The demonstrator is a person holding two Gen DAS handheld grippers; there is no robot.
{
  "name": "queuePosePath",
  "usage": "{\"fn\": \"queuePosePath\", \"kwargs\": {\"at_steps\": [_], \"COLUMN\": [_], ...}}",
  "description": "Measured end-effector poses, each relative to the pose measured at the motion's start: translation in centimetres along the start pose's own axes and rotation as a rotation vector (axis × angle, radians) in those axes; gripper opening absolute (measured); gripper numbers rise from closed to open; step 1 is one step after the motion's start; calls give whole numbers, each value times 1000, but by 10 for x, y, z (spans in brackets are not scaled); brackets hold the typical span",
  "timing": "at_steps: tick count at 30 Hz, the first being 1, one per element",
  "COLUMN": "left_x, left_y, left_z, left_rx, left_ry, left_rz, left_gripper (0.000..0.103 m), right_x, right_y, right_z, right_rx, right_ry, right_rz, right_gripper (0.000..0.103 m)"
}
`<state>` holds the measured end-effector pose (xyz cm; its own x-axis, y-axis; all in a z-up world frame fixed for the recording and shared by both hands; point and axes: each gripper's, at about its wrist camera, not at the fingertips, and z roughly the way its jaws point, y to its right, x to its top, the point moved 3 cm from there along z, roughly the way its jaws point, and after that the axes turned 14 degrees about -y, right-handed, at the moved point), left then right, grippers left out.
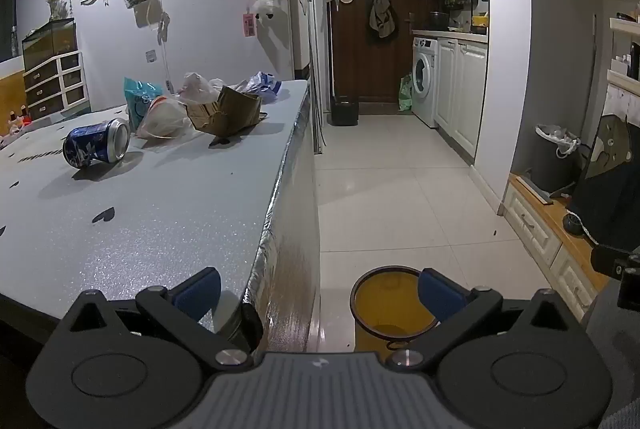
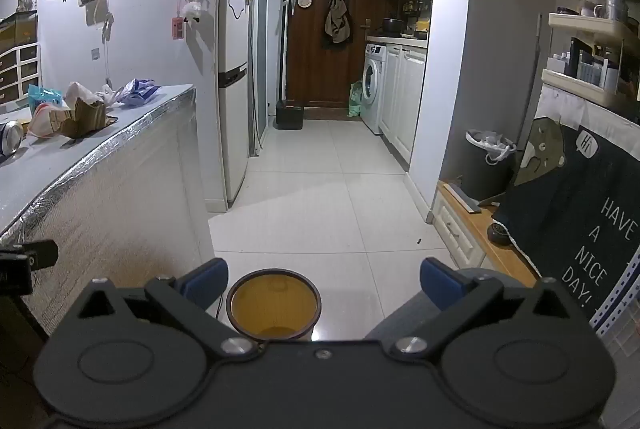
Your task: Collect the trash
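Observation:
Trash lies on the grey table (image 1: pixel 168 213): a dented blue can (image 1: pixel 96 145) on its side, a crumpled brown cardboard box (image 1: pixel 226 111), a white plastic bag (image 1: pixel 164 119), a teal packet (image 1: pixel 138 101) and a bluish bag (image 1: pixel 262 85). A yellow bin (image 1: pixel 390 303) stands on the floor beside the table. My left gripper (image 1: pixel 318 291) is open and empty, over the table's near corner and the bin. In the right wrist view the same pile (image 2: pixel 82 111) sits far left. My right gripper (image 2: pixel 324 279) is open and empty above the yellow bin (image 2: pixel 274 305).
A white tiled floor (image 2: pixel 316 189) runs to a brown door (image 2: pixel 320 29) with a washing machine (image 2: pixel 372 85) and white cabinets at right. A fridge (image 2: pixel 234 69) stands past the table. A grey lined bin (image 2: pixel 486 157) sits on a low wooden cabinet (image 2: pixel 468 217) at right.

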<state>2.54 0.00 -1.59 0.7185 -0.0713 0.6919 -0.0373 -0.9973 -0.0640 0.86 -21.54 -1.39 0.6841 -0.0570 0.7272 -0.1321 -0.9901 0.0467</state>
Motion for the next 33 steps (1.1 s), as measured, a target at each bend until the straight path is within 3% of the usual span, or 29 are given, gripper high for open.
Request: {"fn": "queuePosePath", "kwargs": {"at_steps": [33], "left_x": [0], "left_y": [0], "left_z": [0], "left_rx": [-2], "left_ry": [-3], "left_rz": [-2], "left_gripper": [103], "right_x": [2], "right_y": [2], "right_z": [1], "right_rx": [-8], "right_ry": [-2], "right_rz": [-7], "right_gripper": [103]}}
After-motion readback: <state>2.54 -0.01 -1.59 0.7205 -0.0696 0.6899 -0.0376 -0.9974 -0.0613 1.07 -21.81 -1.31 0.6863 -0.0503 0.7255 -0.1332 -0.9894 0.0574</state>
